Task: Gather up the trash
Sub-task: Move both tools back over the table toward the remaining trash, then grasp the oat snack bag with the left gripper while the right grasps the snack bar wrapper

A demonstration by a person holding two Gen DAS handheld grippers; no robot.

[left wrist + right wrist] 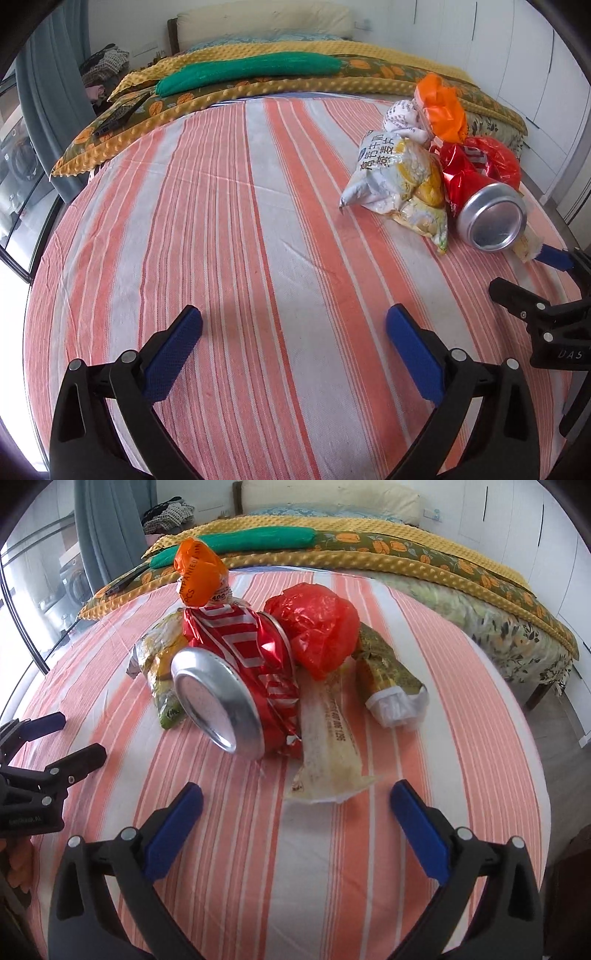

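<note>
A heap of trash lies on the striped bed sheet (461, 686). In the right wrist view a crushed red can (236, 679) lies on its side with its silver base toward me, a red plastic bag (317, 627) behind it, an orange wrapper (199, 572) on top, a clear greasy wrapper (328, 746) in front and a green-gold packet (388, 672) at the right. My right gripper (295, 797) is open just short of the clear wrapper, holding nothing. My left gripper (294, 319) is open over bare sheet, left of the can (487, 214) and a white-yellow snack bag (399, 181).
A yellow dotted blanket (258, 88) with a green cloth (251, 70) lies folded across the far half of the bed. A dark flat device (118, 114) rests on it at the left. White wardrobes (524, 55) stand at the right, a glass door (22, 177) at the left.
</note>
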